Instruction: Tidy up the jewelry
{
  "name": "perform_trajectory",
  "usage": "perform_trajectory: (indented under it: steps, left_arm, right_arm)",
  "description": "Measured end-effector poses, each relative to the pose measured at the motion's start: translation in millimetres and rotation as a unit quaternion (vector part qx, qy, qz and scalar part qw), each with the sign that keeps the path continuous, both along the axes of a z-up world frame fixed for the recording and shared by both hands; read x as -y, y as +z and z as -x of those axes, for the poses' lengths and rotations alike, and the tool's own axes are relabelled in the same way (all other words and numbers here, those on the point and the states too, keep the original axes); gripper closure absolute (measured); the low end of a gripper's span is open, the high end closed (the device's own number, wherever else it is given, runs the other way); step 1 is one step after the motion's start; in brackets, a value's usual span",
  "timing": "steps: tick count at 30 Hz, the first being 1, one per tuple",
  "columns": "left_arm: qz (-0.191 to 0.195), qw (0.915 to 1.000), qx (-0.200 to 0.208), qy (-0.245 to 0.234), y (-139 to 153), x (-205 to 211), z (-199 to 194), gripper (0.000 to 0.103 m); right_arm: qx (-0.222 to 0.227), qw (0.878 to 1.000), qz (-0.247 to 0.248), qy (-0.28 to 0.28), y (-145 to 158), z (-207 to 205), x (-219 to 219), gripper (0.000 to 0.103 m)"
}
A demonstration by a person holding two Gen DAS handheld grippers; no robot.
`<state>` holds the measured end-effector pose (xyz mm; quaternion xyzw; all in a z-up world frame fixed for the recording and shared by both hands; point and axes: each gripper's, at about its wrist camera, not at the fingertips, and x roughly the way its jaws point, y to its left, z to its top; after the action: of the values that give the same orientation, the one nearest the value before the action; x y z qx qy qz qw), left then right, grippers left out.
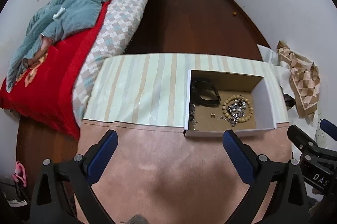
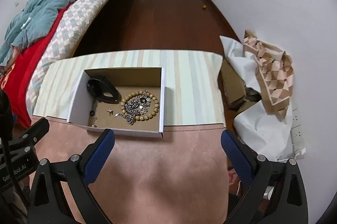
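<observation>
An open white cardboard box [image 1: 268, 101] [image 2: 75, 95] sits on the table. Inside lie a wooden bead bracelet [image 1: 226, 104] [image 2: 154, 105], a tangle of silver chains [image 1: 236, 113] [image 2: 132, 110], a black band [image 1: 205, 93] [image 2: 105, 91], a small gold earring [image 1: 212, 115] [image 2: 110, 111] and a thin chain [image 1: 192, 116] [image 2: 94, 112] along the left wall. My left gripper [image 1: 170, 137] is open and empty, short of the box's near edge. My right gripper [image 2: 167, 136] is open and empty, near the box's front right corner.
The table [image 1: 164, 160] has a pink surface and a striped cloth [image 1: 137, 87] [image 2: 189, 80] under the box. A bed [image 1: 73, 34] with a red and teal blanket stands left. Crumpled paper and patterned cardboard [image 2: 271, 76] pile up at right.
</observation>
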<state>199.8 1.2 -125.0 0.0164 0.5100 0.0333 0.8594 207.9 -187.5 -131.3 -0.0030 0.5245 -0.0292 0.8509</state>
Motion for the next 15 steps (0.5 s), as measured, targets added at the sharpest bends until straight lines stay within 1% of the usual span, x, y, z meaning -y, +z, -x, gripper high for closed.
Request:
perform_trajectory:
  steps: [8,15]
  left_arm:
    - [0.006,0.9991,0.042,0.002,55,-1,54,0.001]
    - [0.009,0.9956,0.093,0.004,111,-5,107,0.001]
  right_arm:
    - [0.054,0.999,0.002,-0.002,66,58,1,0.001]
    - [0.102,0.995,0.002,0.004,124,111,-2,0.001]
